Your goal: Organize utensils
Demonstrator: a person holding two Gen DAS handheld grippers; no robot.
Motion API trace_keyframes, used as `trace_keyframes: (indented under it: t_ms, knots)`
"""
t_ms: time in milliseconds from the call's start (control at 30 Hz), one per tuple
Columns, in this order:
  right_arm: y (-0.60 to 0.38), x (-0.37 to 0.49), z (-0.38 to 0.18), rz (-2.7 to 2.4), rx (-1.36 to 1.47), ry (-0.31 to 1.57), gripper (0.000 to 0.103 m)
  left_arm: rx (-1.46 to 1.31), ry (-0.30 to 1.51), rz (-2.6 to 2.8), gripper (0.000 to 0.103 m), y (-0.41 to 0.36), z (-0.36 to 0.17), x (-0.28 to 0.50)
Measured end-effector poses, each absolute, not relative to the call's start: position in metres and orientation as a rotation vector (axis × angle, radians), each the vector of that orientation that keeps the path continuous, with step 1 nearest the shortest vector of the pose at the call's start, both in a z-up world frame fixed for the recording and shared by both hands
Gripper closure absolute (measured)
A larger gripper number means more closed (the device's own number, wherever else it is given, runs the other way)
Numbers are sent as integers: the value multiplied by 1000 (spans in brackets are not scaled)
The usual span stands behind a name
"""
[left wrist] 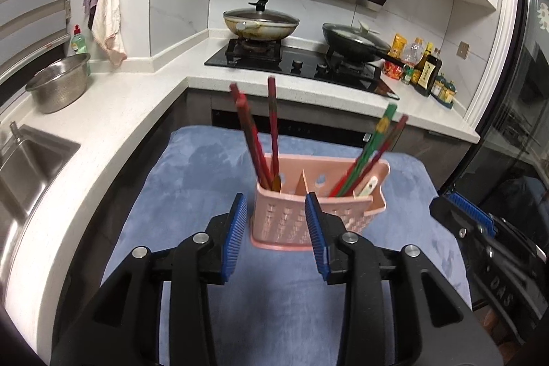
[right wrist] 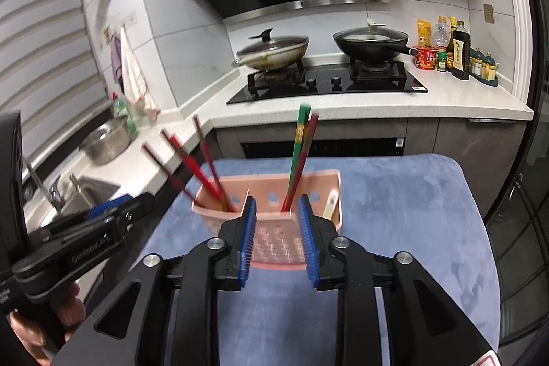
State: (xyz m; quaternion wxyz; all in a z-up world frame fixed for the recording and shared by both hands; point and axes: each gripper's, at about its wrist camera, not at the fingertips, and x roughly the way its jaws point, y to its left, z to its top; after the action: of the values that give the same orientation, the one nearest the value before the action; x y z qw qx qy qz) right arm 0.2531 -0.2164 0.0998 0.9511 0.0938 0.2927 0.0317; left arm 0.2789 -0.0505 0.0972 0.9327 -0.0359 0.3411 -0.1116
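A pink two-compartment utensil holder stands on a blue cloth. Red chopsticks lean in its left compartment. Its right compartment holds green and red chopsticks and a pale spoon handle. My left gripper is open just in front of the holder, nothing between its blue pads. My right gripper is also open and empty before the holder's right half. Each gripper shows in the other's view: right gripper, left gripper.
A white counter wraps around the left and back. It carries a steel sink, a steel colander bowl, a black hob with two lidded pans, and condiment bottles. A person's hand holds the left gripper.
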Motion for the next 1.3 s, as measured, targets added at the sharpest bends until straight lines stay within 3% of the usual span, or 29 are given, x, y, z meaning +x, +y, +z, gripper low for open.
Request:
trace_keyframes:
  t_ms: [600, 700, 800, 967, 1300]
  knots:
    - [-202, 170, 64, 30, 189, 742, 72, -13, 783, -182, 69, -43, 74, 217]
    - [-202, 163, 66, 16, 181, 749, 72, -12, 792, -177, 64, -41, 74, 212]
    - [-201, 157, 69, 12, 172, 752, 63, -11, 799, -171, 61, -40, 74, 208]
    - [-197, 149, 77, 1, 138, 751, 59, 9, 798, -162, 61, -42, 76, 202]
    - [-200, 142, 78, -39, 132, 767, 46, 24, 799, -147, 40, -45, 79, 196]
